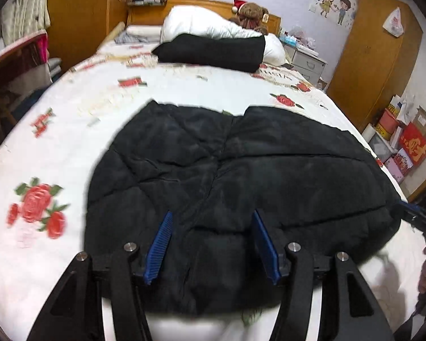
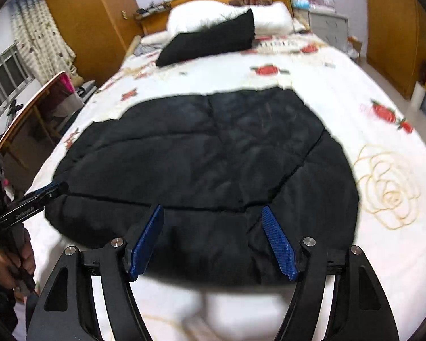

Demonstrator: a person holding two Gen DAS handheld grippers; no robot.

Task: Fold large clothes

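Here the black quilted jacket [image 1: 241, 176] lies spread flat on the rose-printed bedsheet [image 1: 71, 130], directly ahead of and beneath both grippers. The left gripper [image 1: 213, 244] hangs over its near hem with its blue fingers apart, gripping nothing. The right gripper [image 2: 213, 241] is likewise spread wide over the near hem, just beside the left.

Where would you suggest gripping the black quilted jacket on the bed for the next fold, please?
Probably at its near hem, one corner per gripper, coming in low from the foot of the bed. The black quilted jacket lies flat, and that rounded edge lies right below the open left gripper and open right gripper; its far edge is farther off.
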